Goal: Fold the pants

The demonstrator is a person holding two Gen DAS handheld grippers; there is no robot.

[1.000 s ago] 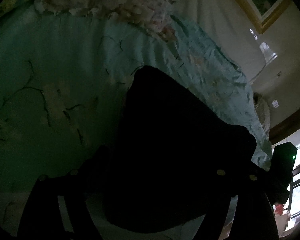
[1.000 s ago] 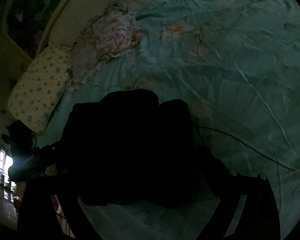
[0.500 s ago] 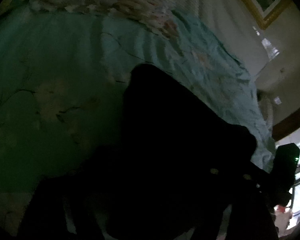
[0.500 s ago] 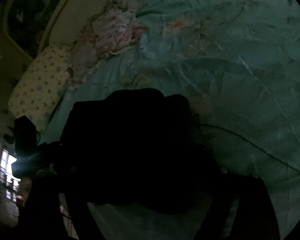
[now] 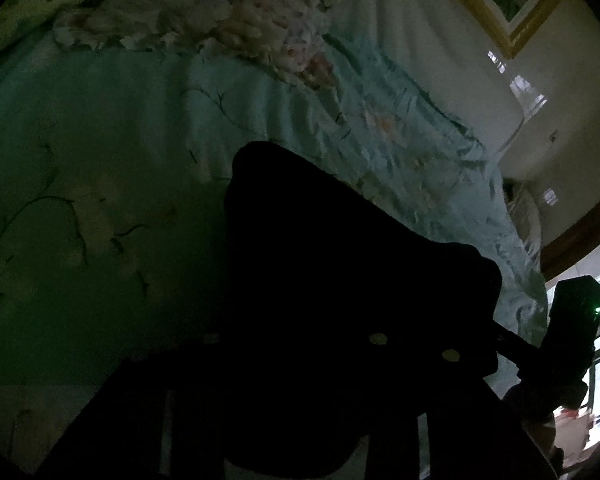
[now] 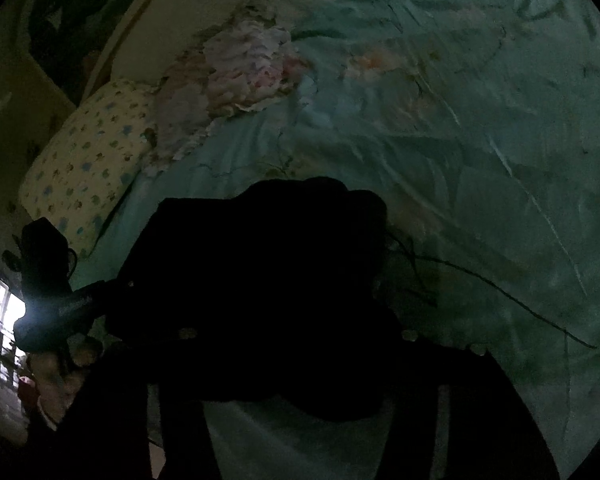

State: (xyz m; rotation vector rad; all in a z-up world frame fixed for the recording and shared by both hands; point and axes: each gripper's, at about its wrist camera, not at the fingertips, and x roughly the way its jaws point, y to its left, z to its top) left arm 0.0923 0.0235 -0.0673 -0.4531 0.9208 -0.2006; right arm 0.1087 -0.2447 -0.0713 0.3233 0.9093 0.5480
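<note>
The black pants (image 5: 332, 288) lie in a folded bundle on the teal floral bedspread (image 5: 100, 160); they also show in the right wrist view (image 6: 268, 272). My left gripper (image 5: 296, 364) sits at the near edge of the bundle with its jaws closing in on the dark cloth. My right gripper (image 6: 296, 344) is at the bundle's near edge too, with its jaws narrowed over the fabric. Everything is very dark, so the contact between fingers and cloth is hidden. Each gripper shows in the other's view: the right one (image 5: 572, 344) and the left one (image 6: 48, 292).
A crumpled pale floral cloth (image 6: 236, 76) and a spotted pillow (image 6: 84, 168) lie at the head of the bed. A framed picture (image 5: 512, 4) hangs on the wall. A bright window (image 6: 4, 312) is at the side. Dark drawstrings (image 6: 500, 292) trail over the bedspread.
Both grippers have moved forward onto the bundle's near edge and their jaws have narrowed from wide open. The pants have barely shifted.
</note>
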